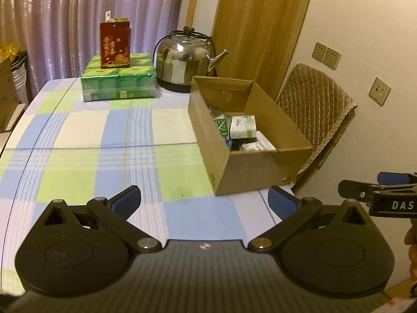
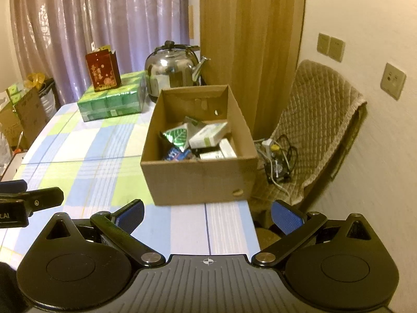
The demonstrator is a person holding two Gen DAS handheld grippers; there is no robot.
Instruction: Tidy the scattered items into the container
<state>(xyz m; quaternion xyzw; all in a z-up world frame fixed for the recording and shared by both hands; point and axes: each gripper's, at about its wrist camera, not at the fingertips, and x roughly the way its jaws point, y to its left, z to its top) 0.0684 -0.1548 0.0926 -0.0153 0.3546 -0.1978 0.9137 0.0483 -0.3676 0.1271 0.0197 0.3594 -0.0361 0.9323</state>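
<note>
An open cardboard box [image 1: 250, 174] [image 2: 198, 177] stands at the table's right edge. Inside lie several small items: a white-green carton [image 1: 243, 126] [image 2: 209, 135], a green leaf-print pouch [image 2: 177, 135], a blue packet [image 2: 176, 155] and other white cartons. My left gripper [image 1: 204, 199] is open over the checked tablecloth, short of the box, with nothing between its blue pads. My right gripper [image 2: 207, 215] is open too, empty, just before the box's near wall. Each gripper shows at the edge of the other's view.
At the far end, a green wrapped pack [image 1: 118, 78] [image 2: 112, 100] carries a red tin [image 1: 114, 44] [image 2: 103, 71]; a steel kettle [image 1: 186, 57] [image 2: 173, 66] stands beside it. A padded chair [image 1: 315, 114] [image 2: 318, 127] with cables sits right of the table. Boxes stand left.
</note>
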